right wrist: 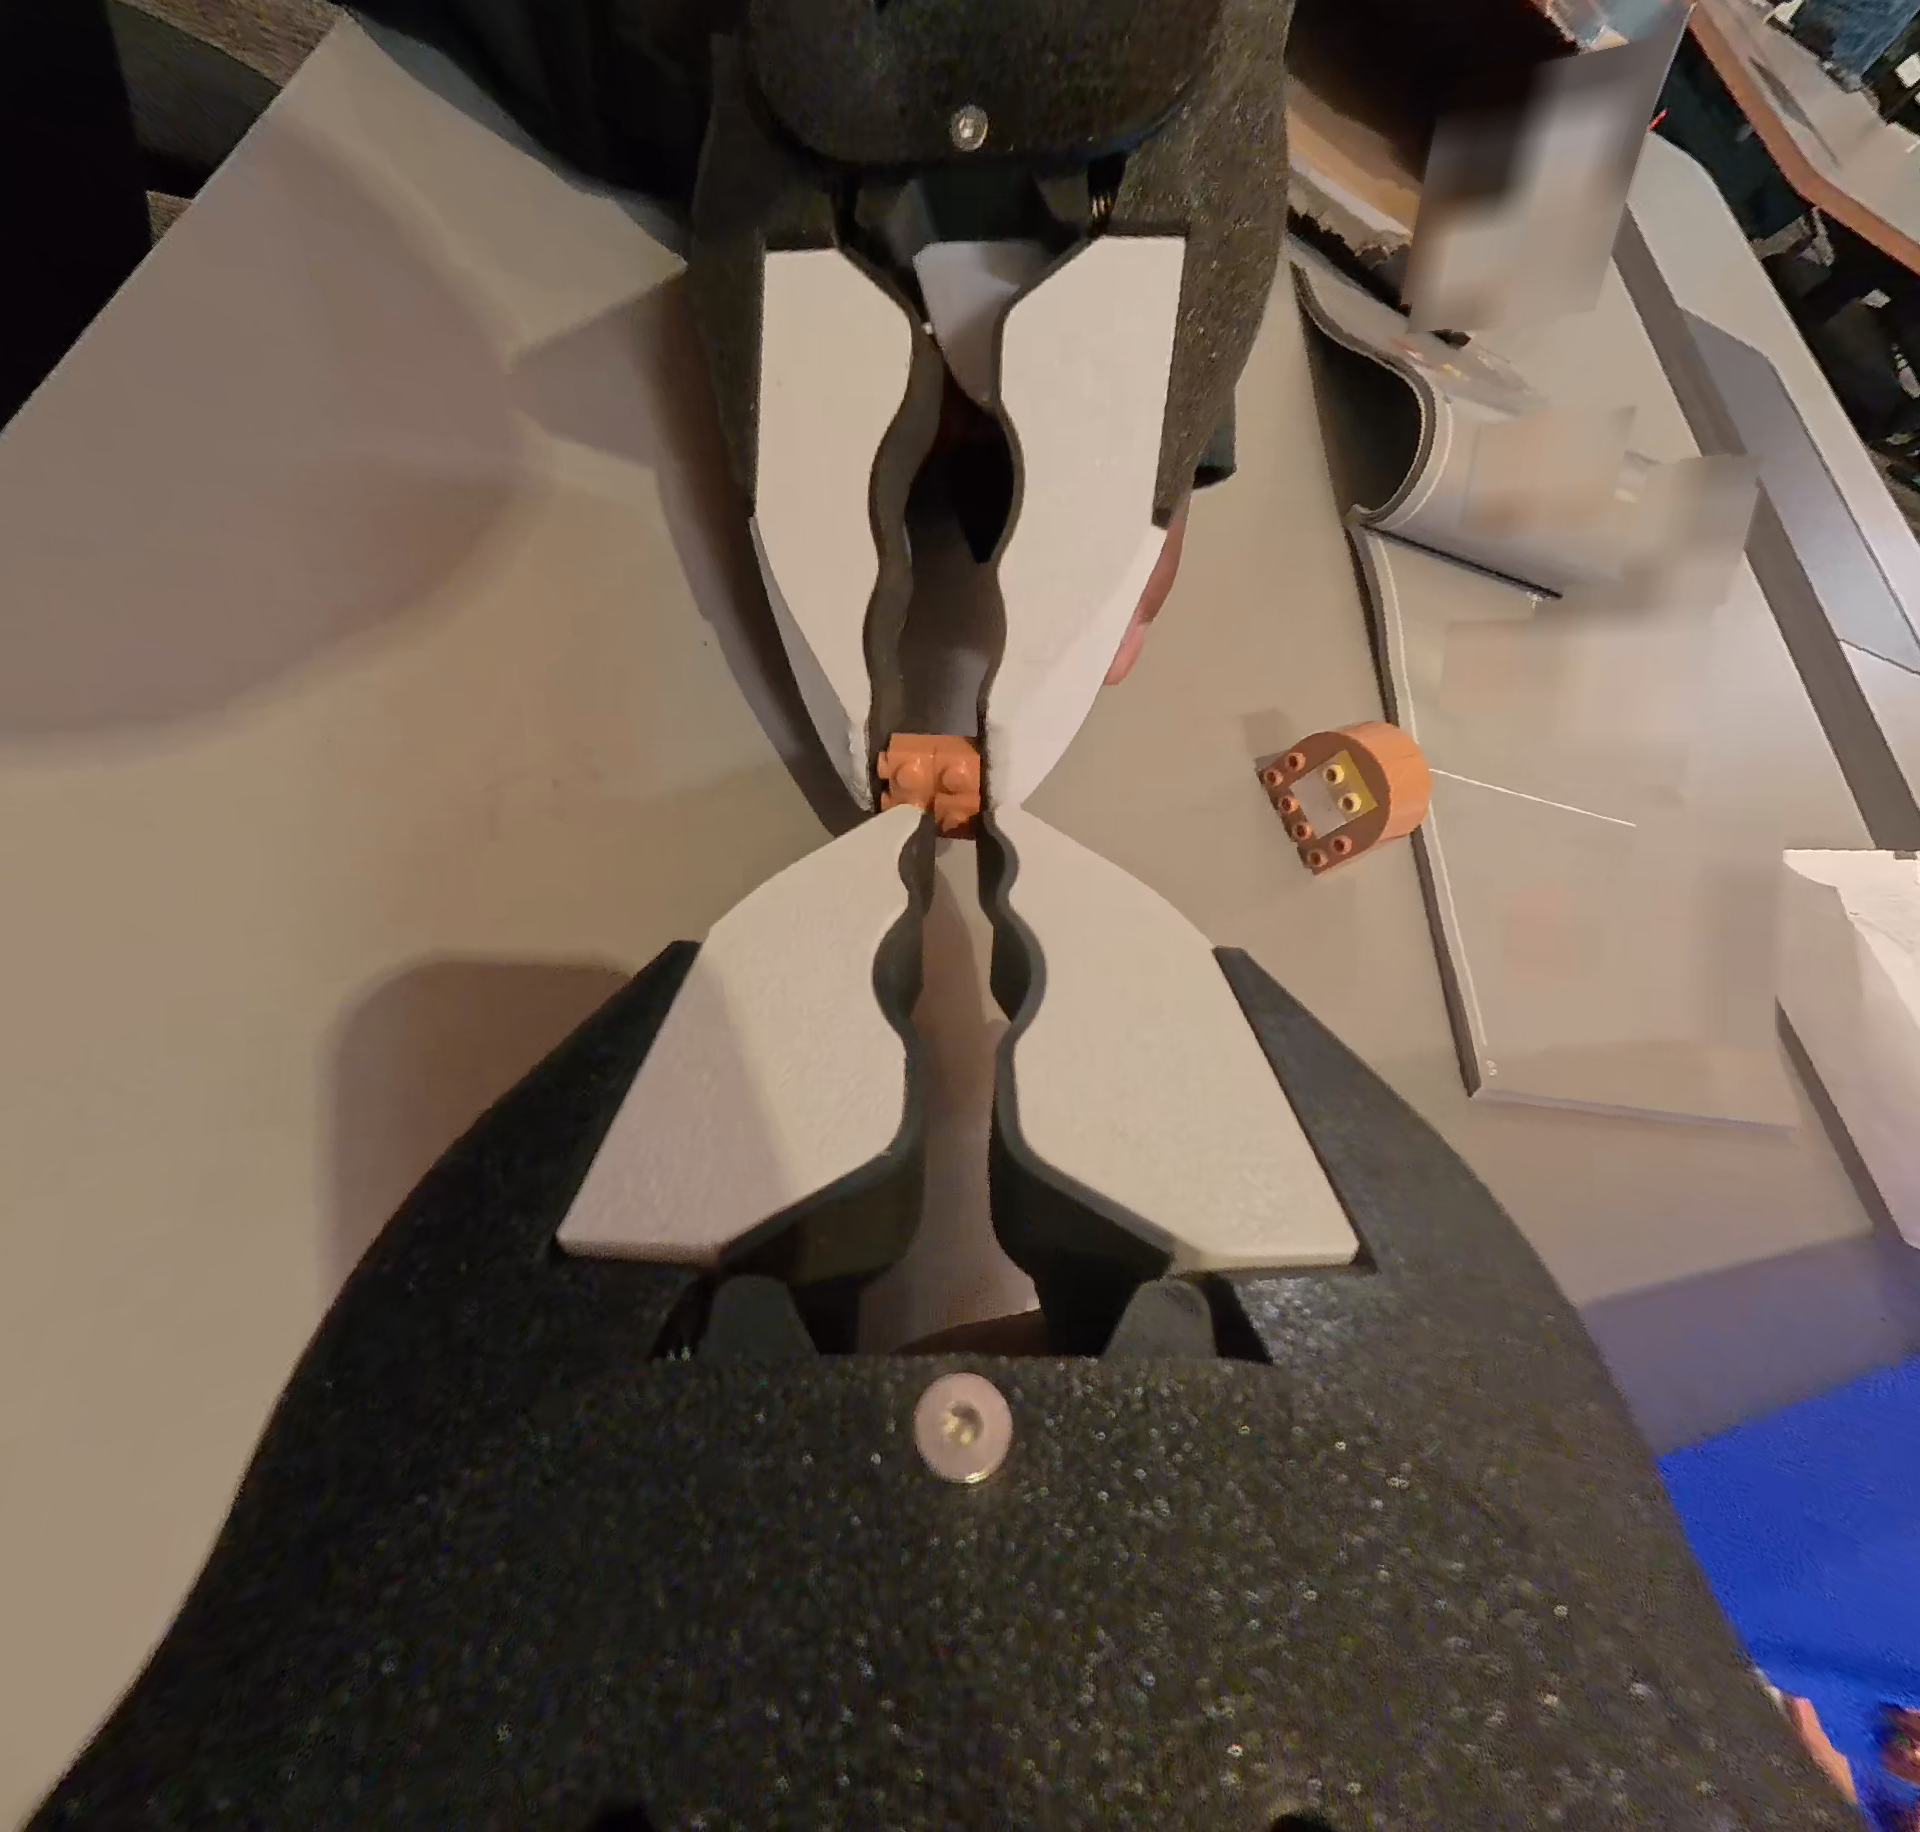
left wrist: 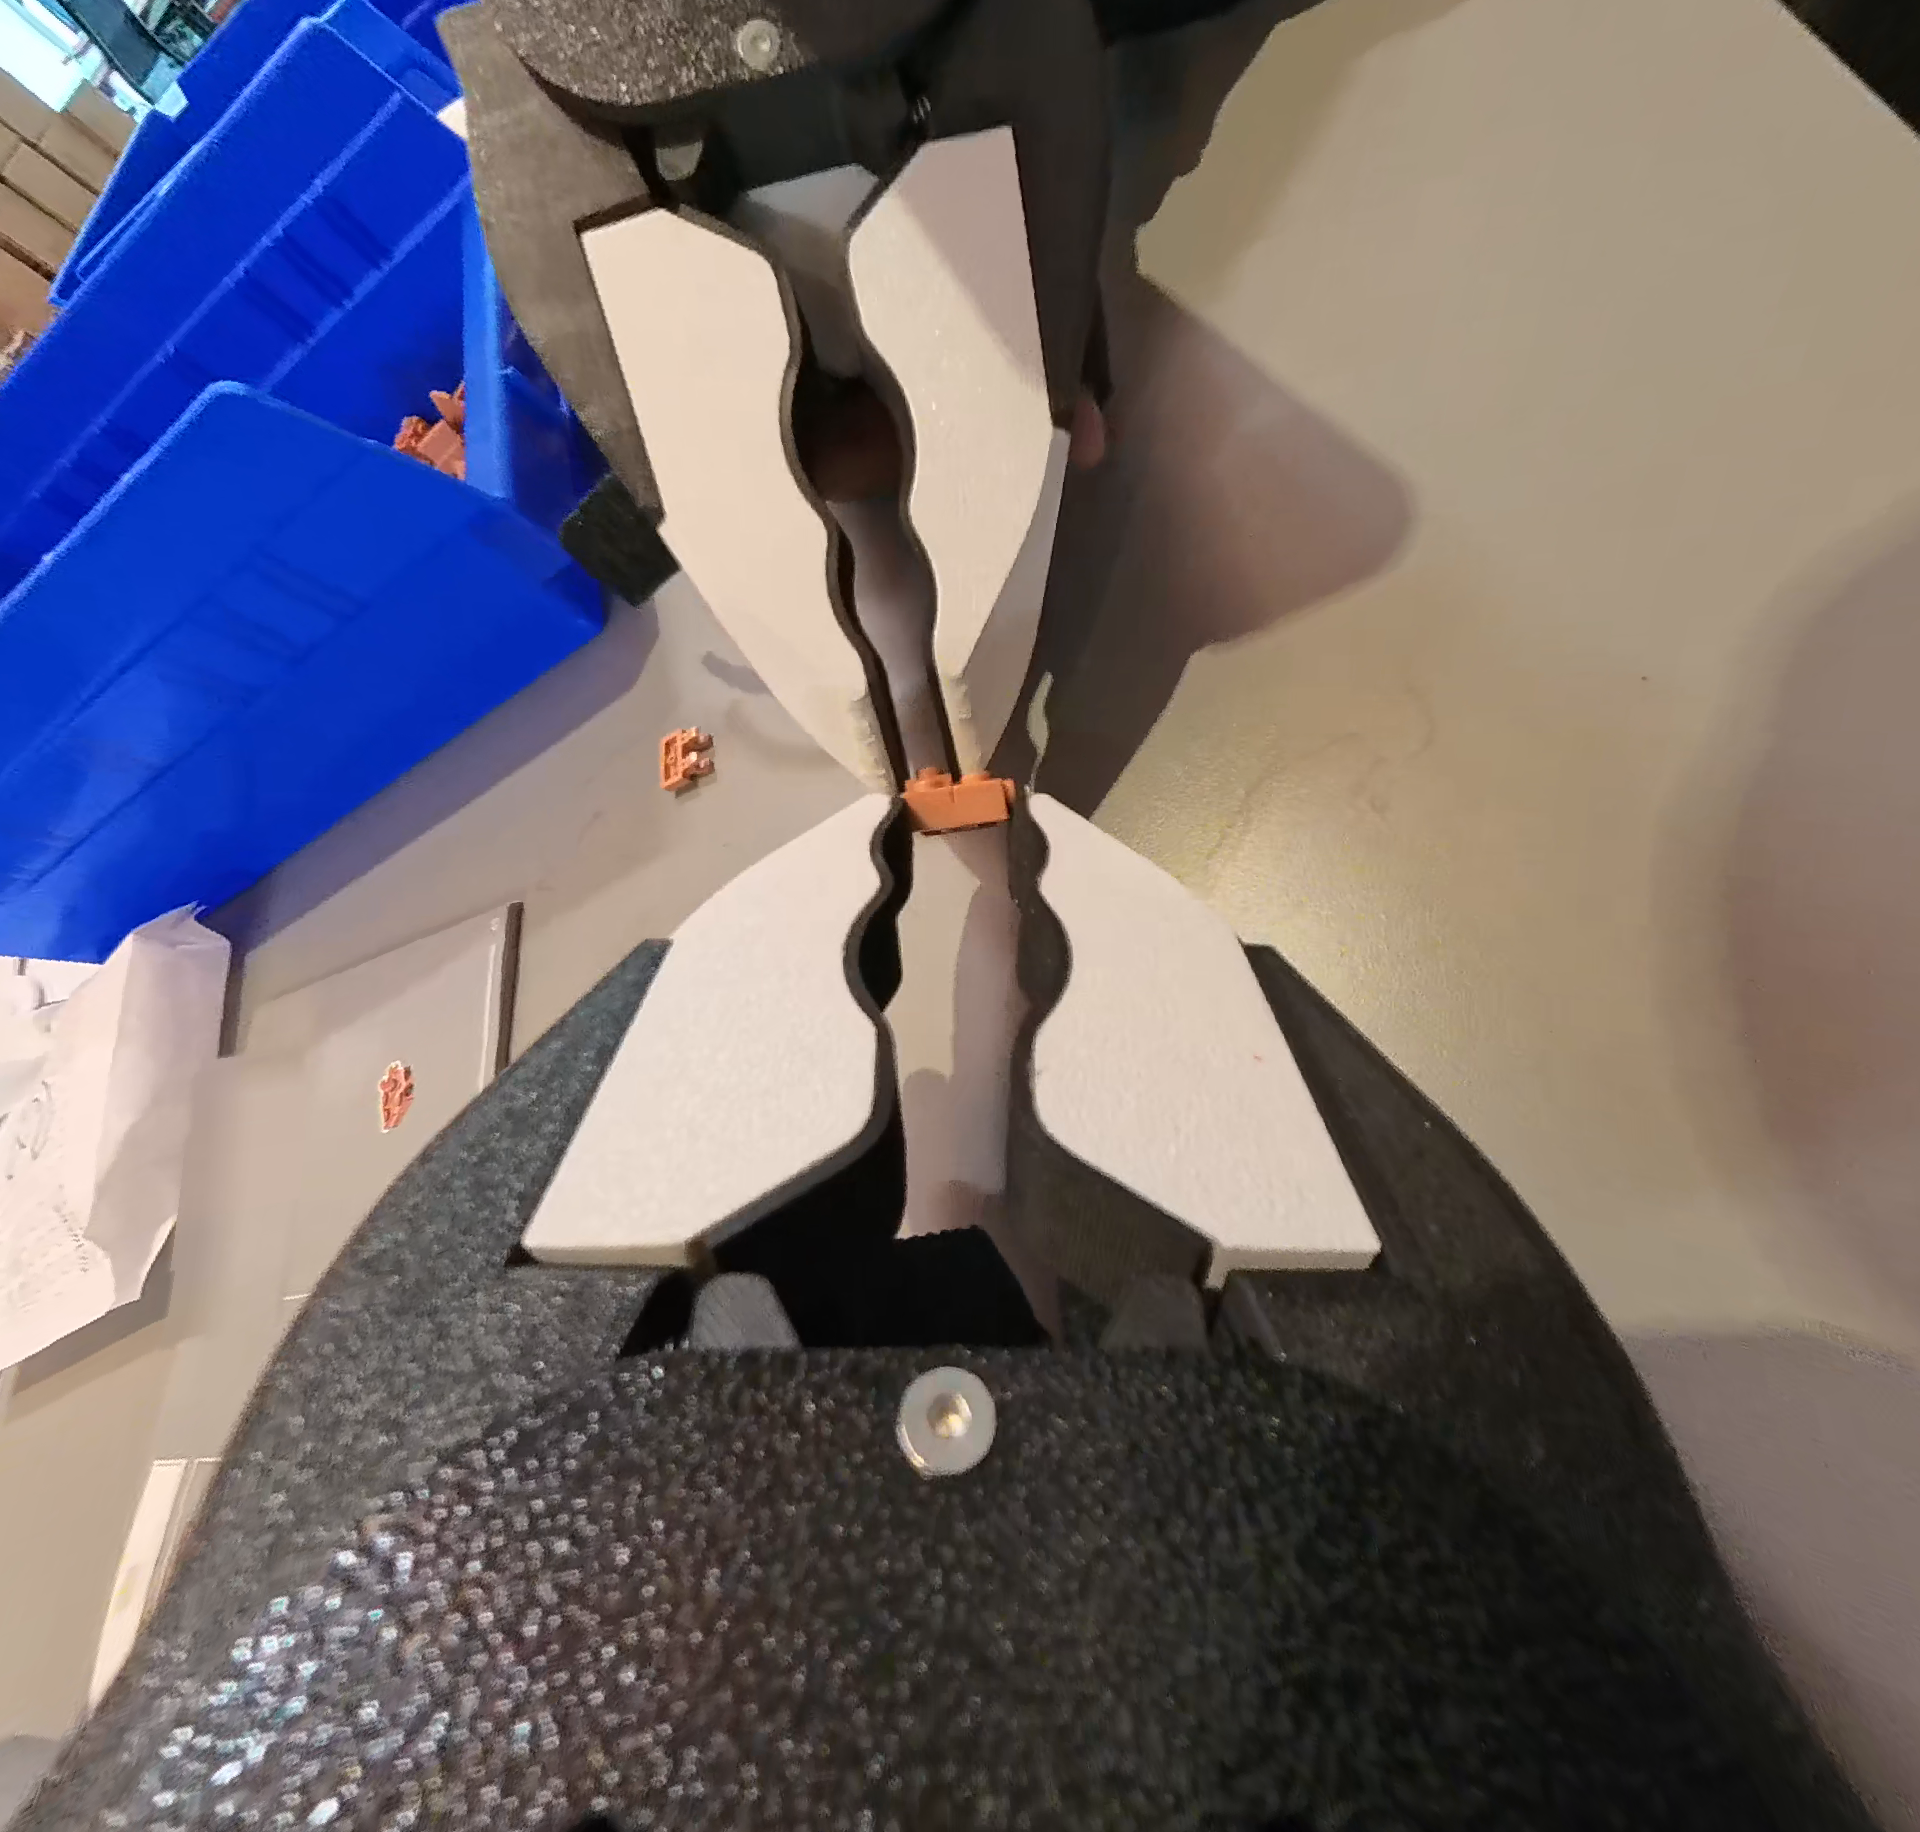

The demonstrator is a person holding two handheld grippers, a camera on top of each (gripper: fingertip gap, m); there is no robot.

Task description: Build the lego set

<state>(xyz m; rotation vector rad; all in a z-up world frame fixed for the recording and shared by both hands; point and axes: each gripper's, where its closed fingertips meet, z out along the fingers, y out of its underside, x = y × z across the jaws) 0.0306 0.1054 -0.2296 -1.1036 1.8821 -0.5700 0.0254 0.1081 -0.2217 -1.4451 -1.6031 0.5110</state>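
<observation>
Surface: pale table [left wrist: 1455, 432], blue bins [left wrist: 260, 587] along one edge.
Left gripper [left wrist: 958, 806]: level, tip-to-tip with right, pinching orange brick [left wrist: 956, 803].
Right gripper [right wrist: 948, 826]: pinching that brick [right wrist: 928, 783] too.
Nearby: round brick piece [right wrist: 1345, 795].

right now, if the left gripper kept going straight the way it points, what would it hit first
The right gripper, meeting it tip to tip. Both close on the same small orange brick piece, so the left gripper has no free travel ahead.
</observation>
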